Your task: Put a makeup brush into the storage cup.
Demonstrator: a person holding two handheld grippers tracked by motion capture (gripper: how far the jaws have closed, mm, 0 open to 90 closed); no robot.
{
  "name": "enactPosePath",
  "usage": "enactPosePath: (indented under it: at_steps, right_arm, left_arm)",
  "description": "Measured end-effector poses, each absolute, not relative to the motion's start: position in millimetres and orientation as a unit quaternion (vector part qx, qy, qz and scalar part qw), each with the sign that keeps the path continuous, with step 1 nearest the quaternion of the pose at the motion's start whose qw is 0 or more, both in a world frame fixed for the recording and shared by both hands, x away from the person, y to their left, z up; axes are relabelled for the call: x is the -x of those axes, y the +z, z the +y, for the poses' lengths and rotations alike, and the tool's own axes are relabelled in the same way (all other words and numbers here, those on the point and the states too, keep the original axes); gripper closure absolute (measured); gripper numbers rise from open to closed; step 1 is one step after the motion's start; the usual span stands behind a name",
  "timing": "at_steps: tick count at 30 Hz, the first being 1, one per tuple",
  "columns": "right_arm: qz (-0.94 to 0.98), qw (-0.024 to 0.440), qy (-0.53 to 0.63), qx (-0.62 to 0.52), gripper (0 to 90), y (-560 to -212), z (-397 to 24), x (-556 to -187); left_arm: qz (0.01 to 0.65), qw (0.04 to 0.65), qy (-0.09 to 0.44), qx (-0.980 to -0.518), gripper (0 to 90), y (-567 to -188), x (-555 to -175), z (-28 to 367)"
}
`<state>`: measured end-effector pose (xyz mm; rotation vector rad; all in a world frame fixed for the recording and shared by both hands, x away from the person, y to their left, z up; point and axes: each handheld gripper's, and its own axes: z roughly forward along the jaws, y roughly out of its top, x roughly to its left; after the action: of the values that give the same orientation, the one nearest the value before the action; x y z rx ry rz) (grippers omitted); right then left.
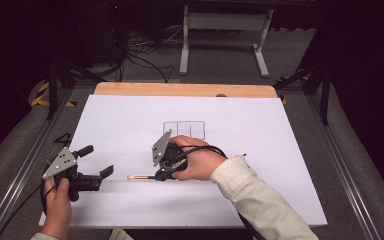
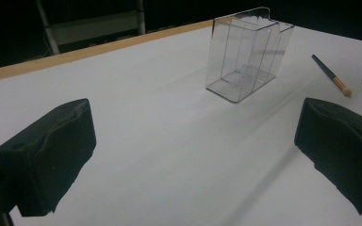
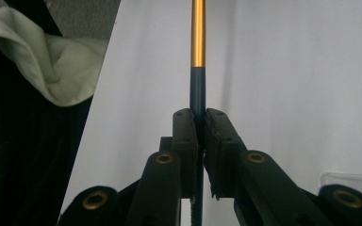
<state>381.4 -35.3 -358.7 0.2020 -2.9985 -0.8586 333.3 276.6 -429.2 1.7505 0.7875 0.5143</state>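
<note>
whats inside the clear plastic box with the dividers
Nothing shows inside the clear plastic three-compartment box: through its walls all three sections look empty. In the high view, the right gripper, shut on the dark-handled, gold-banded brush, covers part of its near edge.

Brush (image 1: 141,177): slim, with dark handle, gold ferrule and pale tip, clamped level between the right gripper's (image 1: 161,175) jaws, tip pointing left, just above the white bench (image 1: 260,130).
</note>
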Motion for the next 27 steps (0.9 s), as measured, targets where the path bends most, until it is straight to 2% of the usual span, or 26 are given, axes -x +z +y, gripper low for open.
enactPosePath:
  at_steps: [27]
  right_arm:
    - [-0.889, -0.046, -0.454, 0.026, 83.9, -344, -79, -378]
  left_arm:
    - [0.333, 0.557, 0.215, -0.730, 0.4, -429, -333, 275]
